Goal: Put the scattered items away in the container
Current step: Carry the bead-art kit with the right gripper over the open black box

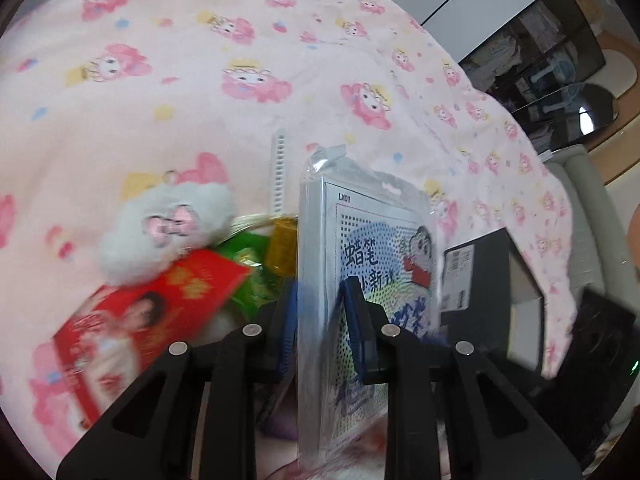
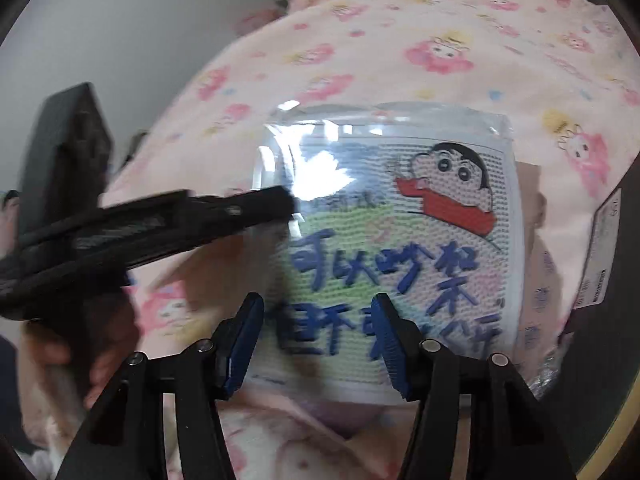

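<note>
A flat plastic-wrapped cartoon pack (image 1: 368, 240) stands on edge above the pink blanket (image 1: 200, 80), with my left gripper (image 1: 320, 300) shut on its lower edge. The right wrist view shows the pack's printed face (image 2: 400, 220) straight on, and the left gripper (image 2: 288, 202) reaches in from the left and pinches its side. My right gripper (image 2: 318, 320) is open just in front of the pack's bottom edge, its blue pads (image 2: 244, 344) not pressing on it. A black box (image 1: 488, 280) with a pale inside lies right of the pack.
A pile lies left of the pack: a white plush keychain (image 1: 168, 228), a red packet (image 1: 152, 308), a green packet (image 1: 248, 272), a yellow item (image 1: 282, 248) and a white strap (image 1: 278, 172). A hand (image 2: 52, 344) holds the left gripper. Dark furniture (image 1: 540, 52) stands beyond the bed.
</note>
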Motion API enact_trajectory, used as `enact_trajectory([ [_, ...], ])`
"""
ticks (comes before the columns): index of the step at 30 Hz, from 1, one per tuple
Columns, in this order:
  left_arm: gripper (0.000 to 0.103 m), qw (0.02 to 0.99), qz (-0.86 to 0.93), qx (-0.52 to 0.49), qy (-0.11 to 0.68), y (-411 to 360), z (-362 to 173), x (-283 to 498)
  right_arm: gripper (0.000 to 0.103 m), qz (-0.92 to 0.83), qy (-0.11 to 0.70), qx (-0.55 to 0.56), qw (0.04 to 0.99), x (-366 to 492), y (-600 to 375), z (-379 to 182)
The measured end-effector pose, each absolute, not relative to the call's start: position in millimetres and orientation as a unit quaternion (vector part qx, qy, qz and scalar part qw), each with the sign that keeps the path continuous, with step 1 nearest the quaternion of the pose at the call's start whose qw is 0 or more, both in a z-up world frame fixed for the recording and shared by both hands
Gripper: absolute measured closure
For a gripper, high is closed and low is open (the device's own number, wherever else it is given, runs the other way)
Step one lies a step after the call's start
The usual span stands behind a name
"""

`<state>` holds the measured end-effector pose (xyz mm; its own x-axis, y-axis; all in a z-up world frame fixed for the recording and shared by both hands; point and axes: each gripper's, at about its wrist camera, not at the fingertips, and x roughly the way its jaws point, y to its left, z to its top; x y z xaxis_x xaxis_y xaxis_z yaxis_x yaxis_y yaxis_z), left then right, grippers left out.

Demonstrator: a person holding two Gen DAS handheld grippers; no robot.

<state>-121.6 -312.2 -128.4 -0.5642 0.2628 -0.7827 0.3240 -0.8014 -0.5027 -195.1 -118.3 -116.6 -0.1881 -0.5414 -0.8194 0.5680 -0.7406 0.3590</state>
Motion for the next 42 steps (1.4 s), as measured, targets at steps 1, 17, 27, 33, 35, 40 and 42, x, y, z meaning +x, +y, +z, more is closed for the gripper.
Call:
enact_trajectory([
  [1,0.080,0.022,-0.825,0.464,0.322,-315,-129,-115,0.051,-0.797,0.036,0.507,0.327,-193,-113,-111],
  [17,0.057,0.013,-0.812,0.480,0.332,-336,-160,-60,0.047,-0.741,-0.030,0.572,0.350,-185,-82,-147],
  [27,0.051,0.037,-0.830,0.467,0.302,-311,-137,-56,0.044,-0.754,0.037,0.552,0.355,-185,-102,-141],
  [33,0.055,0.005,-0.867,0.418,0.271,-278,-59,-58,0.048,-0.784,-0.009,0.496,0.372,-167,-50,-71],
  [35,0.059,-0.018,-0.880,0.406,0.245,-253,-35,-64,0.048,-0.797,-0.010,0.480,0.367,-162,-36,-51],
  [40,0.059,-0.095,-0.886,0.400,0.215,-174,-13,-103,0.048,-0.826,-0.020,0.466,0.317,-162,35,-22],
  [42,0.059,-0.126,-0.876,0.412,0.218,-143,-19,-126,0.048,-0.840,-0.012,0.460,0.288,-164,62,-20],
])
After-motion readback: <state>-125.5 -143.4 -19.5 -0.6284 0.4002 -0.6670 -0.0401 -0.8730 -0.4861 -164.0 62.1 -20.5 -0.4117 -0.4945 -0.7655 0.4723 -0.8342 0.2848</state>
